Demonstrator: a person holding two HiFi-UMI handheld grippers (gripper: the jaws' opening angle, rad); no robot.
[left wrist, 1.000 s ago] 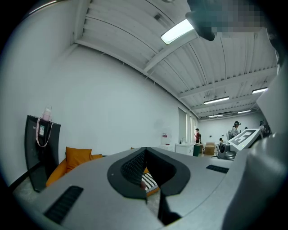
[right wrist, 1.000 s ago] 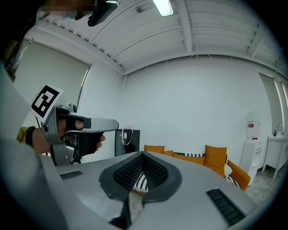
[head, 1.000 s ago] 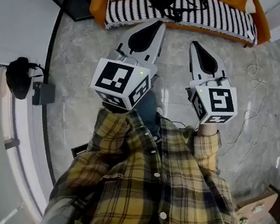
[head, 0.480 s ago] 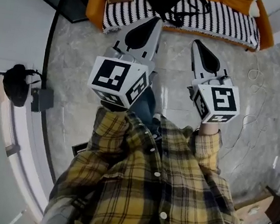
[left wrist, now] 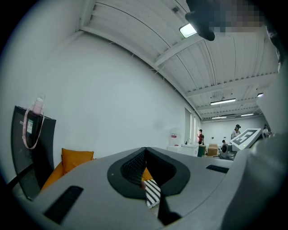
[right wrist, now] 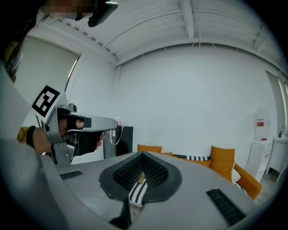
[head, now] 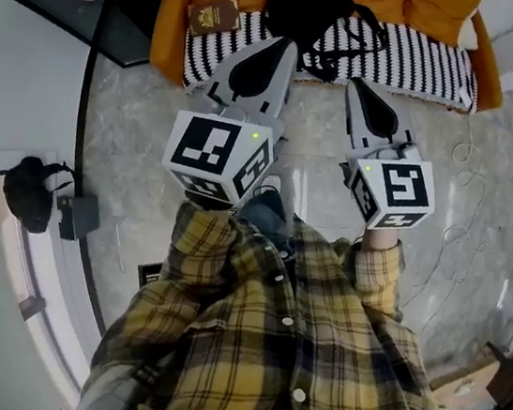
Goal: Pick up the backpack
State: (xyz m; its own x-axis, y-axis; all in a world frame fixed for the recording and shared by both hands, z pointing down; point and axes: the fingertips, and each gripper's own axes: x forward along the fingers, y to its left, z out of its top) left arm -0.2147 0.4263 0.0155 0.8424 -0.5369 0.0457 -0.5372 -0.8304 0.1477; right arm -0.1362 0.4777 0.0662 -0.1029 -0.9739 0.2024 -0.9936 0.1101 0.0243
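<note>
The left tongs (head: 281, 46) and right tongs (head: 357, 86) are pressed together, empty; the backpack (head: 308, 8) looks soft, floppy. Best hold: its strap (head: 324, 62).

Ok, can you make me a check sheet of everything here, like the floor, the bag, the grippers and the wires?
Surface: grey marble floor; orange sofa with a striped blanket.
Job's things: black backpack lies on the blanket, not yet picked up.
Clutter: brown booklet on the sofa, left of the backpack.
Grippers: left gripper and right gripper both shut, empty, pointing toward the sofa.
Cables: white cable on the floor at right; black cable at left.
Surroundings: black stand beside the sofa; cardboard boxes lower right.
</note>
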